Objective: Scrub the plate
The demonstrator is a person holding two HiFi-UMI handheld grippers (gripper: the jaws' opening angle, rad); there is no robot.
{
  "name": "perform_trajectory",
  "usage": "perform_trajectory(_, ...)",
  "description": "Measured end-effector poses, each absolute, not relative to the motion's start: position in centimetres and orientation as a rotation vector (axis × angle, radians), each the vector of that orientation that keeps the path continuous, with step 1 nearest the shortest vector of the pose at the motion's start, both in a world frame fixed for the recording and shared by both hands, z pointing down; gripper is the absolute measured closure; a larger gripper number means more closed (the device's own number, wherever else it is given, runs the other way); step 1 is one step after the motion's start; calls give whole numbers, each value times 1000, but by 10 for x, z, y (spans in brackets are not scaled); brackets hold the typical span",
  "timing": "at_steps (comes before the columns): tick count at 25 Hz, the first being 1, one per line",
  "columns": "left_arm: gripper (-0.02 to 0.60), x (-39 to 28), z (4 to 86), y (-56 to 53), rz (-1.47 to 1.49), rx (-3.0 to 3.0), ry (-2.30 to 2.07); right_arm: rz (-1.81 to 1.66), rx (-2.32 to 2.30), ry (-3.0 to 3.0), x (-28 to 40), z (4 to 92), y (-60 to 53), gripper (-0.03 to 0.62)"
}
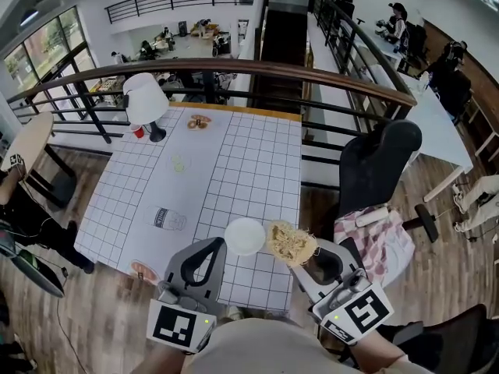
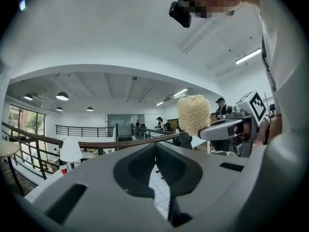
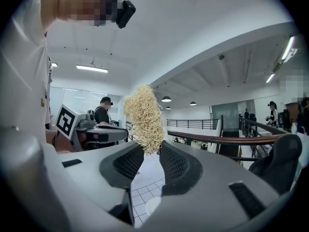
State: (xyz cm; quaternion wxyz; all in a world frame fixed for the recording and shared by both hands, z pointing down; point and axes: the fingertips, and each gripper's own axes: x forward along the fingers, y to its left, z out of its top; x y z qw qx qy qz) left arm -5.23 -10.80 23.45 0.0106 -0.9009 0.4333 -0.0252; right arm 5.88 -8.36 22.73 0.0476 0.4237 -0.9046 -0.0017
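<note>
A small white plate (image 1: pixel 244 236) lies on the gridded white table (image 1: pixel 257 170) near its front edge. It shows as a pale disc (image 3: pixel 152 204) low between the jaws in the right gripper view. My left gripper (image 1: pixel 223 245) hovers just left of the plate with its jaws together and nothing in them. My right gripper (image 1: pixel 301 257) is shut on a straw-coloured fibre scrubber (image 1: pixel 291 242), which is held up just right of the plate. The scrubber (image 3: pixel 144 117) sticks up from the jaws. In the left gripper view the scrubber (image 2: pixel 194 115) stands off to the right.
On the table are a white lamp (image 1: pixel 145 100) and a red cup (image 1: pixel 139 132) at the far left, a bottle (image 1: pixel 168 219) lying flat, and small items (image 1: pixel 198 121) at the back. A black chair (image 1: pixel 382 166) and a pink checked cloth (image 1: pixel 378 240) are on the right. A railing (image 1: pixel 234 70) runs behind.
</note>
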Motion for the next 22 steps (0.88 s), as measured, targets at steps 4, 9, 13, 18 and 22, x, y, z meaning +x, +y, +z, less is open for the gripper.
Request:
perform_trajectory(4,566,-46,232,-113,-39,-2802,1336,-13,1297,-2774,64,226,-86,490)
perform_trajectory(9,566,-43,232,-115,-57,-2810,1341,5,1273,-2784,66,226,-89,488)
perform_trajectory(13,566,-50,228,-107,-37,-2768,1337,24,1239,-2800,57,228,-80,488)
perform_trajectory(18,566,-49,230,-111,-68,-2766,1337,47,1217,-2801,59,232,-87,488)
perform_trajectory(22,566,-45,238,-128,-107,-2791,1362,75,1215,-2801,67,238,-106,488)
